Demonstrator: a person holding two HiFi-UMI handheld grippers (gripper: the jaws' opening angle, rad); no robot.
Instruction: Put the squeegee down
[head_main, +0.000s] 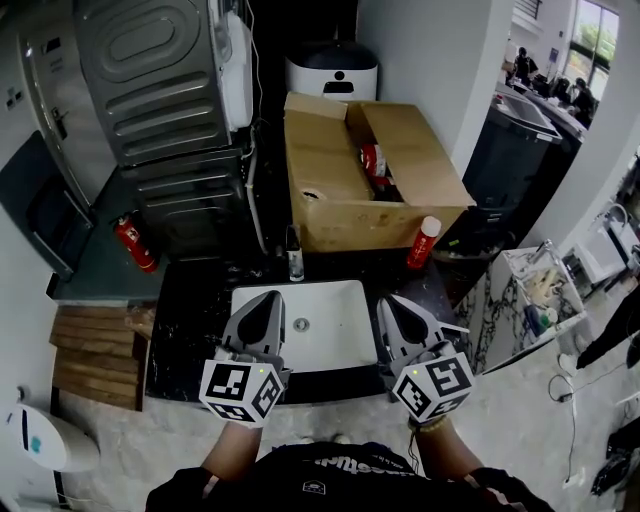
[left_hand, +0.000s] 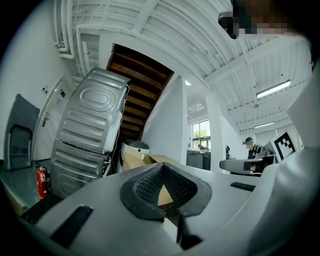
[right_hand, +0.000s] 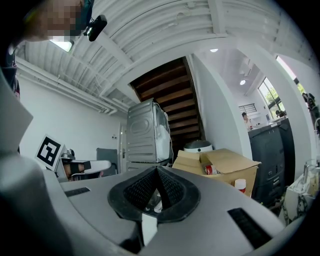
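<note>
No squeegee shows in any view. In the head view both grippers hang side by side over the white sink, which is set in a dark countertop. My left gripper is over the basin's left part, my right gripper over its right edge. Both point level toward the back wall. In the left gripper view the left gripper has its black ribbed pads met at the tips, with nothing between them. The right gripper looks the same in its own view, shut and empty.
An open cardboard box stands behind the sink, with a dark bottle and a red-capped white bottle in front of it. A grey washer body and a red fire extinguisher are at left, a wire rack at right.
</note>
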